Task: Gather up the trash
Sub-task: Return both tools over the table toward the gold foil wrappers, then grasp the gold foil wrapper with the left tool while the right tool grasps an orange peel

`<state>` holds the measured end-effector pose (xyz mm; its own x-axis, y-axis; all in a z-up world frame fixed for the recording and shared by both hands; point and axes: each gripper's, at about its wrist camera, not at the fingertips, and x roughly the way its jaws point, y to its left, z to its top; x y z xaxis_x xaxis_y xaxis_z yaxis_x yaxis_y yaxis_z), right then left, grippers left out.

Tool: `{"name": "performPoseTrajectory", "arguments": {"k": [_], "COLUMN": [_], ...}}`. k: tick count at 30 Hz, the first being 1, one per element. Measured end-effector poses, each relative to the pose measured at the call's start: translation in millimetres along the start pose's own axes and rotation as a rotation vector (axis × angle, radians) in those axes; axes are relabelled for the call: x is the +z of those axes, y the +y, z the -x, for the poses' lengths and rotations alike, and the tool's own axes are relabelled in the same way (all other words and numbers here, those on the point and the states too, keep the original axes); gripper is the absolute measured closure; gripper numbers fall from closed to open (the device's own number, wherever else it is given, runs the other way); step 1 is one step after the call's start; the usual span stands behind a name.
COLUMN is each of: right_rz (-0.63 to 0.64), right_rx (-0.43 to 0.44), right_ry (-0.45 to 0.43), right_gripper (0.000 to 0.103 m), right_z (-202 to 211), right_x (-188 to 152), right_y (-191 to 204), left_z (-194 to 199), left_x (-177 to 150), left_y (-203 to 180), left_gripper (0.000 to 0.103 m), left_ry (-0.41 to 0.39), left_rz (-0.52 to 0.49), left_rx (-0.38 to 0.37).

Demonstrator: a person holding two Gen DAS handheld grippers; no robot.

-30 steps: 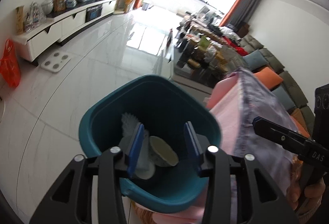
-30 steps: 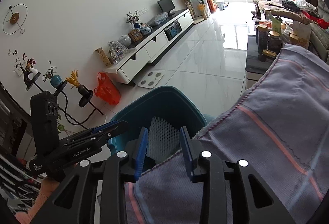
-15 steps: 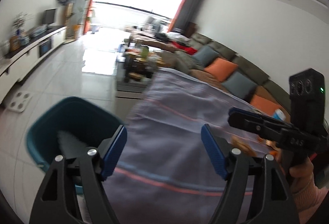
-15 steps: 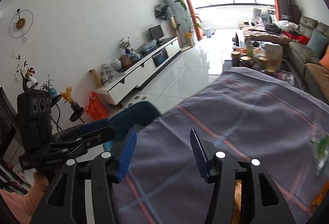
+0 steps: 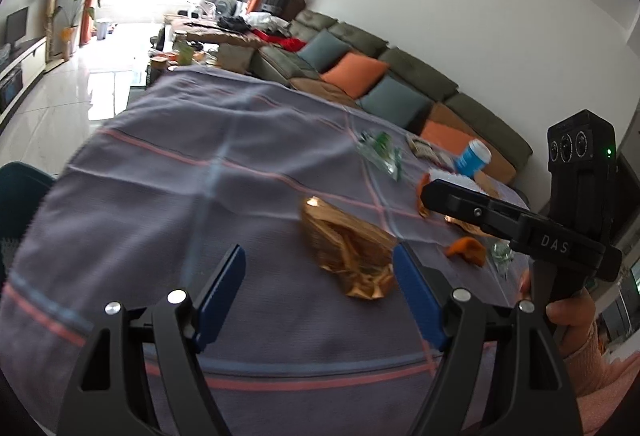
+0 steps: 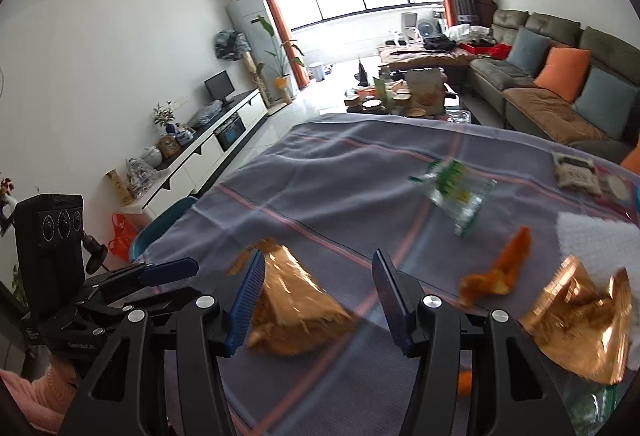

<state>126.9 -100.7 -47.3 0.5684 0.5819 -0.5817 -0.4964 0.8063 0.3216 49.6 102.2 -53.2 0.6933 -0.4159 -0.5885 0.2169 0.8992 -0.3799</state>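
Observation:
Trash lies on a table under a purple striped cloth [image 5: 224, 172]. A crumpled gold foil wrapper [image 5: 348, 248] lies just ahead of my open, empty left gripper [image 5: 320, 268]. In the right wrist view the same wrapper [image 6: 296, 300] sits between the fingers of my open right gripper [image 6: 320, 276]. A second gold wrapper [image 6: 584, 320], orange peel [image 6: 500, 272] and a clear green-printed wrapper [image 6: 456, 196] lie to the right. The teal bin [image 6: 164, 224] shows only as a rim past the table's left edge; it also shows in the left wrist view [image 5: 20, 188].
A blue-and-white cup [image 5: 472, 156], a printed packet [image 6: 576, 172] and white paper [image 6: 592, 240] lie at the table's far right. A sofa with cushions [image 5: 360, 76] runs behind. A cluttered coffee table [image 6: 408, 92] and a white TV cabinet [image 6: 192, 156] stand beyond.
Both grippers have swung from over the teal bin to over the table. Both opened wide. The trash on the cloth has come into view.

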Motion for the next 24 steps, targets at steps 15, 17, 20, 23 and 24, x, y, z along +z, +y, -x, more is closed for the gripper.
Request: {"name": "performPoseTrajectory", "arguments": {"k": [15, 17, 20, 23, 24], "right_rz": [-0.106, -0.115, -0.130, -0.142, -0.144], "right_rx": [-0.112, -0.126, -0.141, -0.153, -0.156], "right_ry": [-0.031, -0.033, -0.031, -0.017, -0.011], "right_gripper": [0.046, 0.046, 0.046, 0.046, 0.046], "right_z": [34, 39, 47, 50, 51], "right_x": [-26, -29, -33, -38, -40], "right_y": [-63, -70, -78, -85, -87], "left_z": [-40, -43, -46, -48, -49], "left_x": [5, 6, 7, 8, 8], "left_y": [-13, -13, -12, -11, -11], "left_gripper": [0.028, 0.030, 0.034, 0.040, 0.040], "left_ry": [0.096, 0.099, 0.103, 0.107, 0.105], "left_rz": [0.027, 0.035, 0.043, 0.047, 0.047], "left_rx": [-0.021, -0.022, -0.023, -0.019, -0.020]}}
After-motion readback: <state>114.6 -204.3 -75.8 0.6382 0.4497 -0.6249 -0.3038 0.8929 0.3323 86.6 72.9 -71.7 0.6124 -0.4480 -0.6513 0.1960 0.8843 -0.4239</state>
